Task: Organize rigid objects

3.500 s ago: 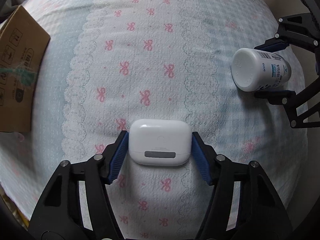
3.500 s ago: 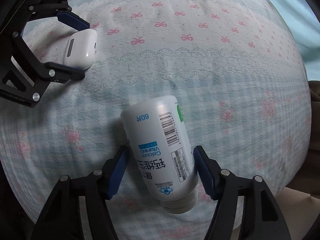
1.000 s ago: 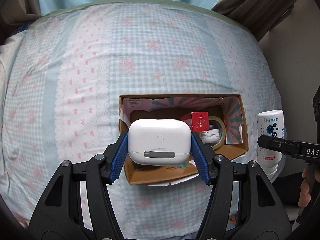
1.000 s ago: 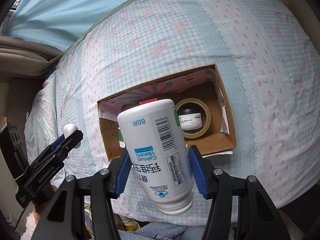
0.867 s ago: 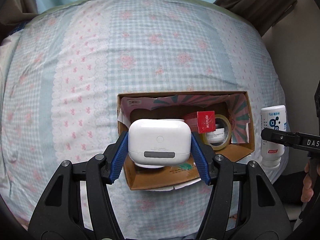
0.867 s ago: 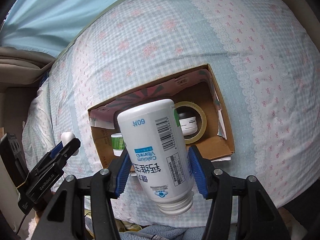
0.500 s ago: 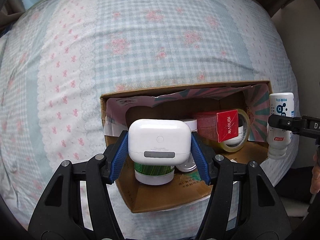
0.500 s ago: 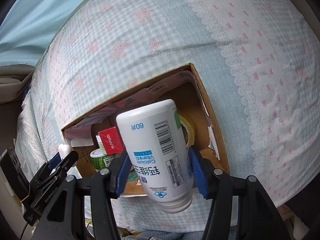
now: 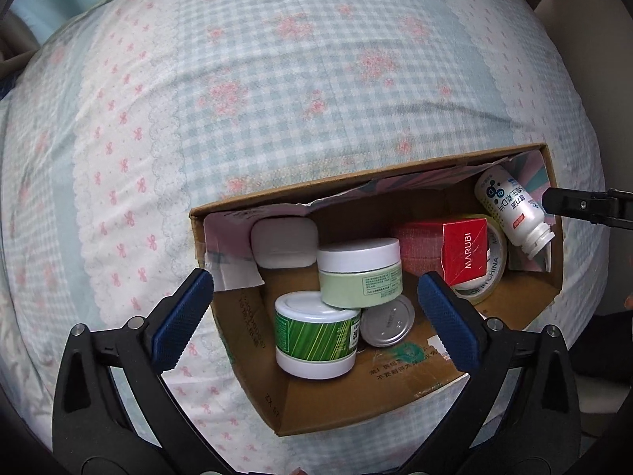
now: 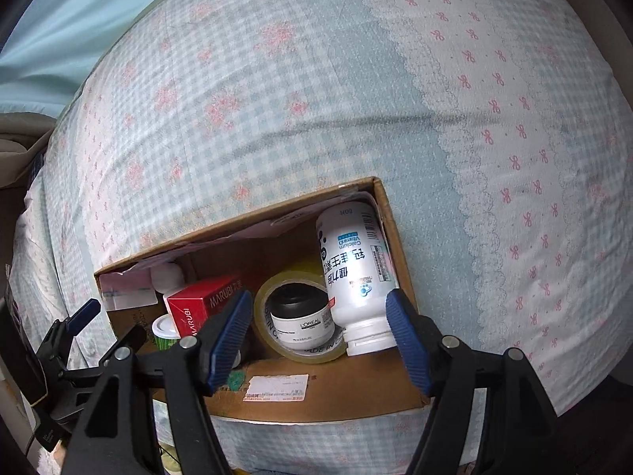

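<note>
Left gripper (image 9: pixel 315 293) jaws just opened wide, nothing between pads; white earbud case (image 9: pixel 284 242) dropped at far-left corner of cardboard box (image 9: pixel 277 403). Right gripper (image 10: pixel 318 335) jaws just opening, pads clear of white vitamin bottle (image 10: pixel 353 273) (cap toward camera), which leans against right wall over tape roll (image 10: pixel 294 318). Advice: lift both straight up, avoid snagging box rim or jars. Bottle glossy, blue-printed label, barcode; case smooth, rounded.
</note>
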The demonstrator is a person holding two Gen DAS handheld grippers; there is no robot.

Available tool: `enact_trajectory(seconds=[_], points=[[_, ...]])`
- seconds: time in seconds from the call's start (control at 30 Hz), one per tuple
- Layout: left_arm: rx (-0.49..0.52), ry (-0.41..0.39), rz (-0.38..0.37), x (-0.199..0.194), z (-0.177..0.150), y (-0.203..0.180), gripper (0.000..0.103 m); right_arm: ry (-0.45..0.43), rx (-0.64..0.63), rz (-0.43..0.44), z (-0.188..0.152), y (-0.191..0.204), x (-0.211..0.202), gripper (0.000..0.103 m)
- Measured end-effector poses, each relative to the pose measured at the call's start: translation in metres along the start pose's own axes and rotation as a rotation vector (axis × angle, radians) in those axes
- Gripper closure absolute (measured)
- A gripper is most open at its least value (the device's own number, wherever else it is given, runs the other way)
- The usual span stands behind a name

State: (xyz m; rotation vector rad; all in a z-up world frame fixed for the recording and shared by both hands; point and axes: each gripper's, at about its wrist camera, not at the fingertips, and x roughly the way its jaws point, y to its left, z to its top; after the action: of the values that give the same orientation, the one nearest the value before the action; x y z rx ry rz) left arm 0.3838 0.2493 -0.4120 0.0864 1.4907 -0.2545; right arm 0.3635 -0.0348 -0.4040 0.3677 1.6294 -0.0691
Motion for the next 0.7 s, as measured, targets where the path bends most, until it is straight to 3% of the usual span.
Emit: enact_trajectory(seconds=[0.2,0.57,0.7], points=[[-0.056,-0.001,-0.006,-0.012,-0.016,0.002,0.0,-0.013,0.029,0.028,-0.013,-0.008,-0.006,0.028],[-0.097,-0.104,-0.004,-0.076,-0.039,-0.015,0.0,-0.112,-0.005,0.043,-0.047,-0.01,-0.058,0.027],[-0.15,-0.146,-0.055,-0.105,-0.053,-0.017,0.0,-0.166,-0.041,0.02,-0.067,-0.007,-0.089,0.011]])
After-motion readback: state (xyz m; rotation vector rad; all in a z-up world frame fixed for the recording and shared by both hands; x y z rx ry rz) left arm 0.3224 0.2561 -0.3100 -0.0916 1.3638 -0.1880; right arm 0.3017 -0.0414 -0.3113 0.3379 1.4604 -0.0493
